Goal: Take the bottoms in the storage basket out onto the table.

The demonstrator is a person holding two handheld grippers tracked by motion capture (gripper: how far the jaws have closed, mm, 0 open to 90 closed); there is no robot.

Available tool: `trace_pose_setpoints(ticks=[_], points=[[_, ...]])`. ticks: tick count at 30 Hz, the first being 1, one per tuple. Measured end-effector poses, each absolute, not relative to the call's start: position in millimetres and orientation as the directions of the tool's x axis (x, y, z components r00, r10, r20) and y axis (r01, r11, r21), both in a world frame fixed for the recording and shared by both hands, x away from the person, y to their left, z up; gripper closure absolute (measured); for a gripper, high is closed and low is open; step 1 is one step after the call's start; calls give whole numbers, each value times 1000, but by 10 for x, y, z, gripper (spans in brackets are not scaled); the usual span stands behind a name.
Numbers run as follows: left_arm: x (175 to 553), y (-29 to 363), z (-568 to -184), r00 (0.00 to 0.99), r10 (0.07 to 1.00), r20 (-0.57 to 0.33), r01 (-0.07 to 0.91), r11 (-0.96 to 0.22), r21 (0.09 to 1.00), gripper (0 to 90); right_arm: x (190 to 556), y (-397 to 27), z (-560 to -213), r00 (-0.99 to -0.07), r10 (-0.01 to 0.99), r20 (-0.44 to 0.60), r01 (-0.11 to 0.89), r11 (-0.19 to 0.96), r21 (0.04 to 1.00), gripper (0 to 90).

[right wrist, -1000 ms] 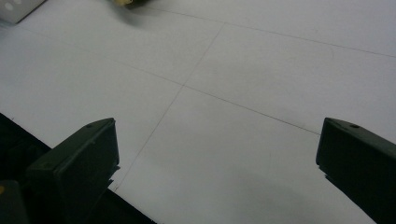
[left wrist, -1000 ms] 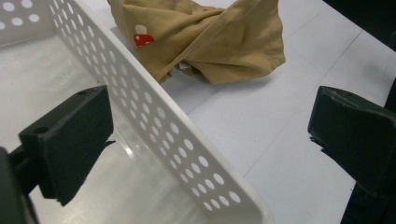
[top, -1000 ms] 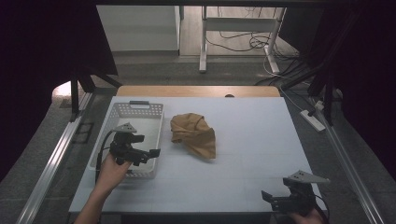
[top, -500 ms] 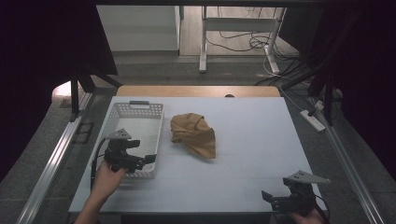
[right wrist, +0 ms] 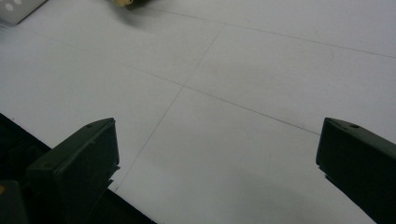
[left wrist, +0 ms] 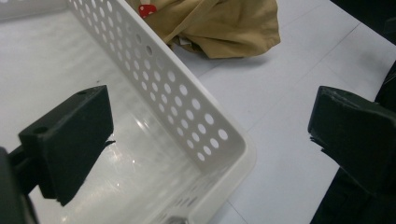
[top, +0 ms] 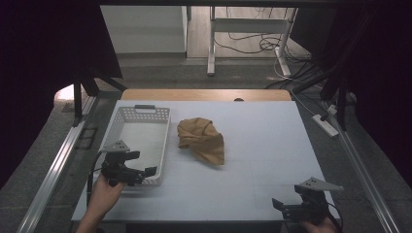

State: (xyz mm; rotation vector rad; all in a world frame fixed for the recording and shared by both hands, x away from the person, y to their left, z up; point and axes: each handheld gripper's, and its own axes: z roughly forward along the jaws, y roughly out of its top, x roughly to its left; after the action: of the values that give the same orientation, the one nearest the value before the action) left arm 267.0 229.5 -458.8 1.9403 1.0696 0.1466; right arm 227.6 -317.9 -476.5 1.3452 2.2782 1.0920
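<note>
A crumpled tan cloth (top: 201, 141) lies on the white table, just right of a white perforated basket (top: 121, 127). My left gripper (top: 144, 166) hovers at the basket's near right corner, open. In the left gripper view its jaws (left wrist: 210, 126) straddle the basket's corner wall (left wrist: 187, 98), one inside and one outside, with nothing held; the tan cloth (left wrist: 219, 23) lies beyond, a red mark on it. My right gripper (top: 285, 208) rests at the table's near right edge, open. In the right gripper view its jaws (right wrist: 217, 140) stand wide apart over bare table.
The basket's inside (left wrist: 60, 56) holds nothing. The table's wooden far edge (top: 204, 94) meets a floor with cables and a metal stand (top: 245, 29). A power strip (top: 326, 125) lies off the right side. Rails run along both sides.
My left gripper has drawn back from the middle of the basket toward its near right corner and the person. The right gripper and the cloth have stayed put.
</note>
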Motion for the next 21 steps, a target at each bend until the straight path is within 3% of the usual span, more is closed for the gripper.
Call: trace_pose_setpoints(ticks=[21], points=[[2384,2489,-4707,578,755,-310,650,-196,734,8,2278,-3171,-4767,-525,840,132,634,283,720,0]])
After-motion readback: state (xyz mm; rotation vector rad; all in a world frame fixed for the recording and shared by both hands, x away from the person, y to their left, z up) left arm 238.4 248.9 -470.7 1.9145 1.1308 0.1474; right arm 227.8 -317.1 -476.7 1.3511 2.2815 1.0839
